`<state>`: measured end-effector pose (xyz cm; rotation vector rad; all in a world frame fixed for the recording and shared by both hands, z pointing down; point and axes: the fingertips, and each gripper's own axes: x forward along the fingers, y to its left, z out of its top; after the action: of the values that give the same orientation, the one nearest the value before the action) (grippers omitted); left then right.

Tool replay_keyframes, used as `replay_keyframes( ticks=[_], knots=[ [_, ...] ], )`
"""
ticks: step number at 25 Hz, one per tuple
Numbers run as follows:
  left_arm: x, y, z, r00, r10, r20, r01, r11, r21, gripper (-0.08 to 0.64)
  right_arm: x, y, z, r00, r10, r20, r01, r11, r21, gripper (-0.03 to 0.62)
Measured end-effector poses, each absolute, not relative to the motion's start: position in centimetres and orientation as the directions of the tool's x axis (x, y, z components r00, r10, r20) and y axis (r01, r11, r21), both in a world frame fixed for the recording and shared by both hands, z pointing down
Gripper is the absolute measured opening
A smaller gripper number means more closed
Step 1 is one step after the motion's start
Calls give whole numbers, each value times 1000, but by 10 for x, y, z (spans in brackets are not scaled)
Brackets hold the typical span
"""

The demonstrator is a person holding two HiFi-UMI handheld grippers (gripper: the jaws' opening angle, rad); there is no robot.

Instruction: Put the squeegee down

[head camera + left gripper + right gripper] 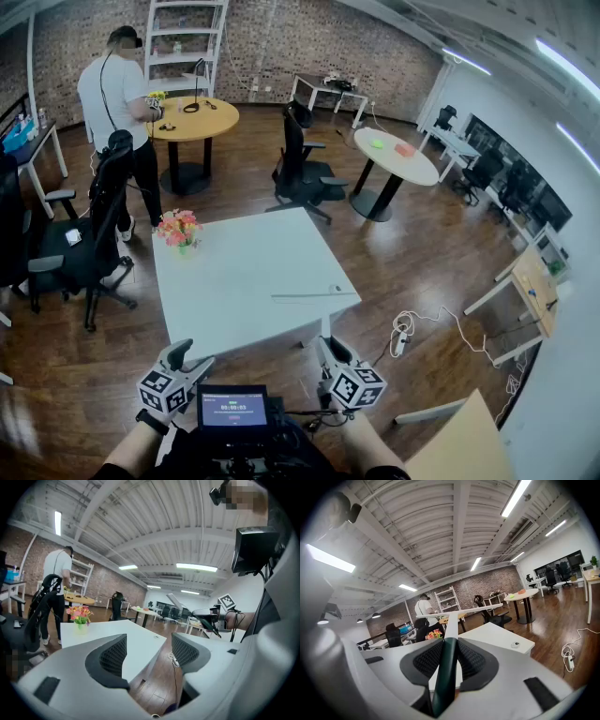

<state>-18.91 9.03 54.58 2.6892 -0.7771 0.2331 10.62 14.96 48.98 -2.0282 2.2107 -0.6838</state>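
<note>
One squeegee (445, 672) held over one white table (234, 281).
One left gripper (149, 649), jaws apart, nothing between. One right gripper (450, 653), jaws clamped on the squeegee's dark handle, with the white blade over the table's near right part. One flower vase (180, 232) stands at the table's far left corner. Beyond are one wooden round table (192, 122), one white round table (398, 157) and one standing person (117, 89).
</note>
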Motion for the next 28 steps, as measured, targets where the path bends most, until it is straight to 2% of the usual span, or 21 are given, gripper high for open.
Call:
replay_keyframes(
  ticks=[14,28],
  knots=[
    [-161,34,553,829,-501,249,-556,-788,265,305,129,75,494,-153,-956,249,-951,74,-299,114],
    [-97,-84,555,798,-542,264,-600,-756,262,307,176,-78,525,-224,-931,290,-948,140,-285,114]
  ],
)
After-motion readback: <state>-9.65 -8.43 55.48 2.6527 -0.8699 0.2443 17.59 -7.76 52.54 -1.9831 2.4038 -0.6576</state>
